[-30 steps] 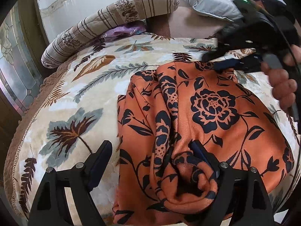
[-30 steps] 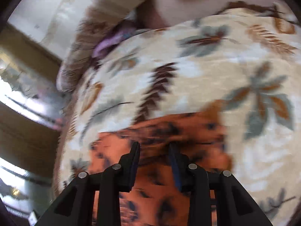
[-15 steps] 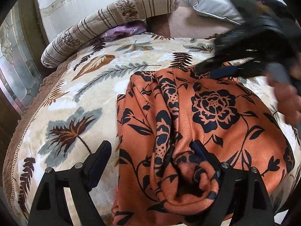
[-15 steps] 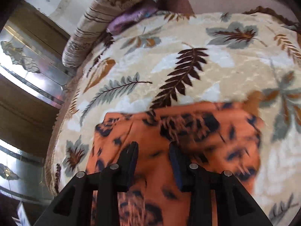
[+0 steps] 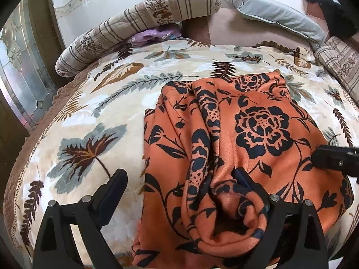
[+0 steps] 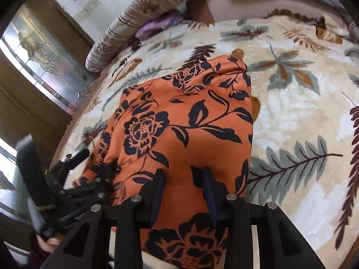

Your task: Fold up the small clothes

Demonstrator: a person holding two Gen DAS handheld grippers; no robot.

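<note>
Since the earlier frame, the right gripper [image 6: 182,192] has come away from the garment's far edge to its near right part, while the left gripper [image 5: 179,192] stays put and its jaws are opening. One left finger [image 5: 114,190] stands over bare blanket; the other is tucked against a rolled bunch of cloth at the near edge, and nothing is pinched. The right jaws stand partly apart over the fabric; whether they nip a ridge of it I cannot tell.

The orange floral garment [image 5: 235,145] lies folded lengthwise on the leaf-print blanket [image 5: 89,123], in the middle of the bed toward its near edge, with a raised crease running down its left half.

By my reading, one fold has just been laid and released. The next move likely calls for smoothing the bunched near end, then gripping an end and carrying it across for a second fold, keeping the layers from sliding.

No containers are in view; a striped bolster [image 5: 139,27] and a grey pillow [image 5: 276,15] lie along the bed's far edge.
</note>
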